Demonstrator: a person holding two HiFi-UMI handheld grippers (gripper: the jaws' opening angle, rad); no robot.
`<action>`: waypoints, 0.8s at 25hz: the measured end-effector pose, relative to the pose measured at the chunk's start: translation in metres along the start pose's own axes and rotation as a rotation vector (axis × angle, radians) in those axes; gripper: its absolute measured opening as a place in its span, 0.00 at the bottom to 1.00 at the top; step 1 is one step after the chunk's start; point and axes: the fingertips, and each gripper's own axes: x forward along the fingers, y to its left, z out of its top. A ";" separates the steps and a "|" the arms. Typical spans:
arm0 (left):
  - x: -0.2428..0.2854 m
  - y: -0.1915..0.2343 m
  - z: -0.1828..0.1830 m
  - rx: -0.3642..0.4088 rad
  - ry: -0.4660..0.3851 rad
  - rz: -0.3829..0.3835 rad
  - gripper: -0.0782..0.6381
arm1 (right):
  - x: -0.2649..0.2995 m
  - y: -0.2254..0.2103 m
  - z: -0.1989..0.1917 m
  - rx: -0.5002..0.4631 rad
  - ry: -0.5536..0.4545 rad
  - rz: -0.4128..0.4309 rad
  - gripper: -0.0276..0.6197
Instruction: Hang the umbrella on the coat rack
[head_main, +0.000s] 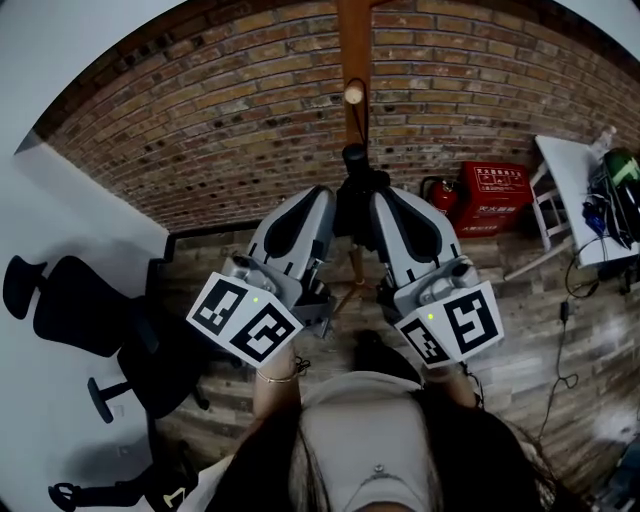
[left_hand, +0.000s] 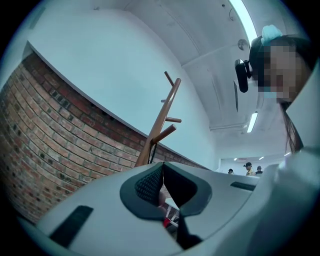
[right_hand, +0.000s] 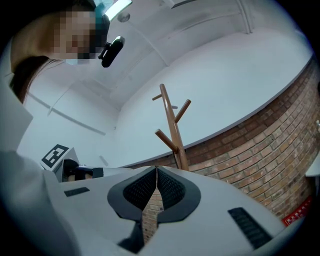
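Left gripper (head_main: 322, 200) and right gripper (head_main: 382, 203) point upward, fingers (right_hand: 172, 189) closed.

Even light, glaring ceiling strip lights (left_hand: 251, 122), fisheye bending, dark corners

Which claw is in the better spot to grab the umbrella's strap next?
Left, probably. The left claw is shut, empty, and points just under the peg where the black strap hangs. The right claw, also shut, shows no strap.

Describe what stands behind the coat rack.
A brick wall runs behind the coat rack. The left gripper, right gripper and a dark object between them cover the rack's lower pole, so whatever is behind that part cannot be seen.
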 end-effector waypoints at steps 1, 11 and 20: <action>-0.002 -0.002 -0.001 0.012 0.005 0.002 0.12 | -0.001 0.002 -0.002 -0.003 0.012 0.002 0.10; -0.037 -0.015 -0.010 0.050 0.024 0.027 0.12 | -0.027 0.026 -0.013 -0.040 0.092 -0.042 0.10; -0.071 -0.037 -0.016 0.067 0.035 0.044 0.12 | -0.063 0.049 -0.007 -0.070 0.124 -0.084 0.10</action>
